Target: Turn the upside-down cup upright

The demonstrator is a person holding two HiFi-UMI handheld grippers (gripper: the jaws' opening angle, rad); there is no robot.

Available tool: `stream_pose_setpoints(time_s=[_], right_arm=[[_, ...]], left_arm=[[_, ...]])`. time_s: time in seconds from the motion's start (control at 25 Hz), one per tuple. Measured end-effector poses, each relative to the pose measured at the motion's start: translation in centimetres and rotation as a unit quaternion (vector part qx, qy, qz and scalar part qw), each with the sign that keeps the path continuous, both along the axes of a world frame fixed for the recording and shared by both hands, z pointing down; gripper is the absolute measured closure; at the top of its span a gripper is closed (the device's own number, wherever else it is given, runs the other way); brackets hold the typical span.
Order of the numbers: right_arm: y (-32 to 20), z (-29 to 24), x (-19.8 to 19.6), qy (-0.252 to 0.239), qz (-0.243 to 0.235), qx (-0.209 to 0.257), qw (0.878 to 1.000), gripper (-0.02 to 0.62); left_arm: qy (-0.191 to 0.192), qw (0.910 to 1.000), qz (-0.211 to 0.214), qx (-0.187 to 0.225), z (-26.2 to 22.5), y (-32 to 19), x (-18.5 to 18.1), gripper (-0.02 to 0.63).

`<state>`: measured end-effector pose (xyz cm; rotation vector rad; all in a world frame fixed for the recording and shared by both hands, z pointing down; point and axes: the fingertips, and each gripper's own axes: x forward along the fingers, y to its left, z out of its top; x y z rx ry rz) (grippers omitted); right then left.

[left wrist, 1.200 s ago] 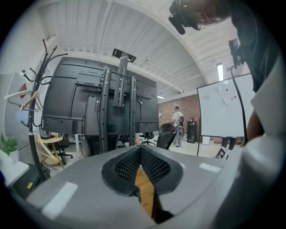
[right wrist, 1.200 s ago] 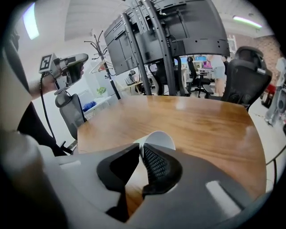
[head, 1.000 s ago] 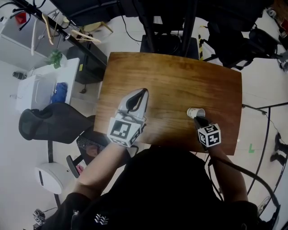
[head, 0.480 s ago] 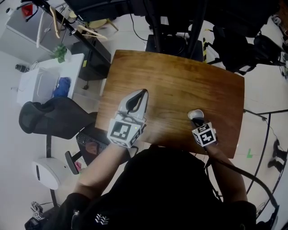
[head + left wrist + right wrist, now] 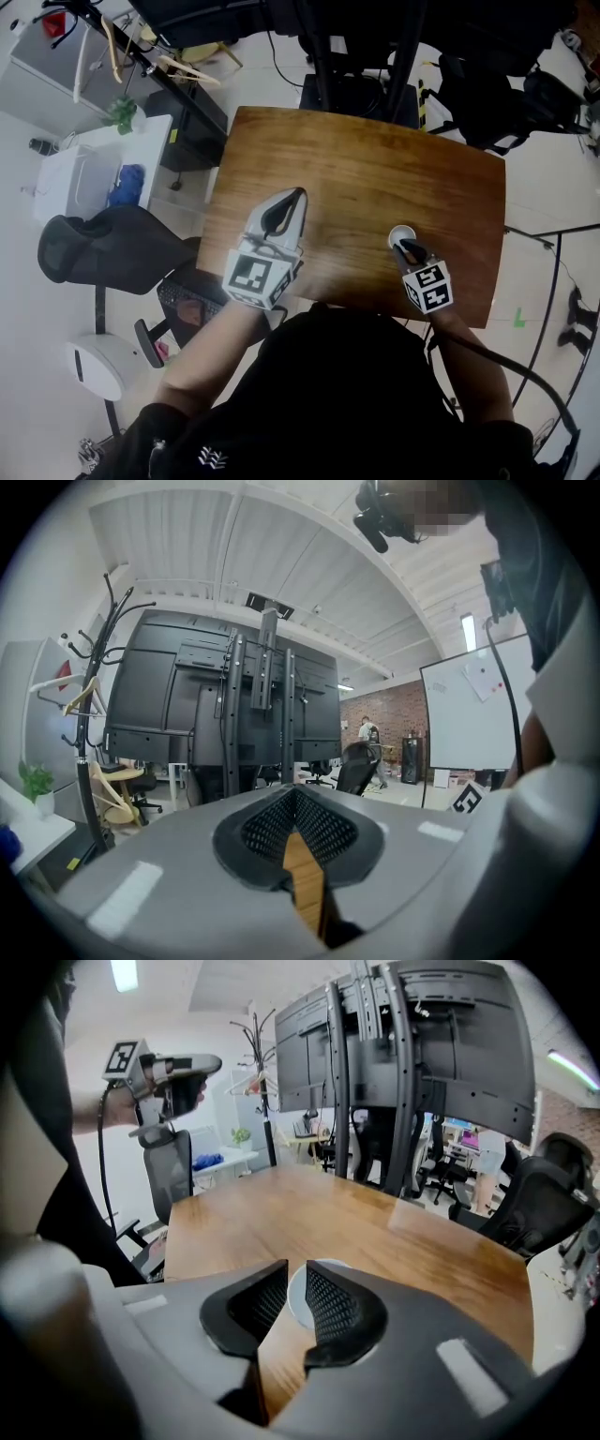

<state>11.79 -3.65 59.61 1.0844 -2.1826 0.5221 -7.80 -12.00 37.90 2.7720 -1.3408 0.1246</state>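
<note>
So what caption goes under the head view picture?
Right gripper, jaws just opened and gripping nothing, next to the white cup standing on the wooden table.

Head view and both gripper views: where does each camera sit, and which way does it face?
Head view: on the person's head, facing steeply down at the table; forearms, left hand-held gripper, right hand-held gripper.
Left gripper view: on the left one, level toward monitor racks; shut jaws.
Right gripper view: on the right one, down at the cup; jaws just opening, pads off it.
Shared by head and right views: the cup.
</note>
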Motion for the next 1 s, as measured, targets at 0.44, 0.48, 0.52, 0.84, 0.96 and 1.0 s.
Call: stream_pose_setpoints(time_s=[0.44,0.48,0.52,0.84,0.96,1.0], right_arm=[[-1.9,-9.5,3.1,-0.241,0.134,0.136,0.952,0.594],[-1.9,-9.7,3.2,-0.248,0.136,0.135,0.950,0.594],[-1.9,-9.7,3.3,-0.251,0.141,0.133,0.948,0.594],[-0.2,-7.1,5.6,-0.233,0.200,0.115,0.945,0.594],[0.3,-7.6,5.9,-0.235,0.207,0.125,0.942,0.594],[0.3,-7.8,6.0,-0.235,0.209,0.128,0.941,0.594]], left_arm=[[-0.002,0.9990,0.045,-0.002,0.7,0.8,3.1,0.606],[-0.001,0.9988,0.049,-0.003,0.8,0.8,3.4,0.606],[-0.001,0.9986,0.054,-0.004,0.9,0.9,3.6,0.606],[-0.009,0.9960,0.083,-0.032,2.9,1.7,4.9,0.606],[-0.014,0.9953,0.093,-0.025,2.5,1.4,5.3,0.606],[-0.016,0.9948,0.098,-0.023,2.4,1.4,5.5,0.606]])
